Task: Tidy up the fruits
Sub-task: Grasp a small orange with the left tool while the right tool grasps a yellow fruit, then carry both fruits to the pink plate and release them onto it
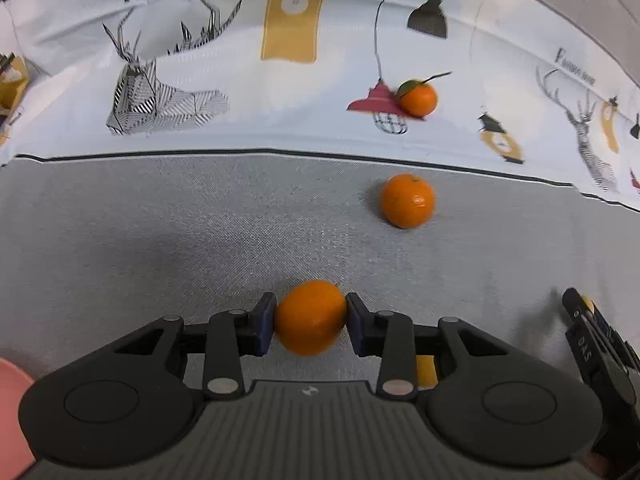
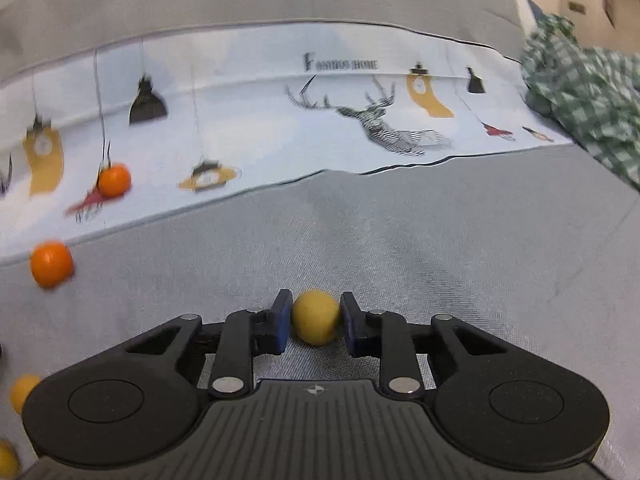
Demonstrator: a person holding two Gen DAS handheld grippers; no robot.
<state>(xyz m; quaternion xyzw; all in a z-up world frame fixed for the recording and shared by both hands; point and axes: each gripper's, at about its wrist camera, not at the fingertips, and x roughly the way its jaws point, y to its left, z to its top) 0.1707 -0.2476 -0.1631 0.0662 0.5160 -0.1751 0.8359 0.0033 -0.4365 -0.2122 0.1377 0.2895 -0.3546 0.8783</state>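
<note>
My left gripper (image 1: 310, 322) is shut on an orange (image 1: 310, 316), held just above the grey cloth. A second orange (image 1: 407, 200) lies on the grey cloth ahead to the right. A third orange with a leaf (image 1: 417, 97) sits on the printed white cloth beyond it. My right gripper (image 2: 315, 318) is shut on a small yellow fruit (image 2: 315, 316). The same two loose oranges show at the left of the right wrist view, one on the grey cloth (image 2: 52, 264) and one on the print (image 2: 114, 179). Two more yellow fruits (image 2: 23, 392) lie at the lower left edge.
A pink plate's rim (image 1: 14, 408) shows at the lower left. The other gripper (image 1: 600, 360) shows at the right edge. A yellow object (image 1: 426, 371) lies partly hidden under my left gripper. A green checked cloth (image 2: 588, 100) lies bunched at the far right.
</note>
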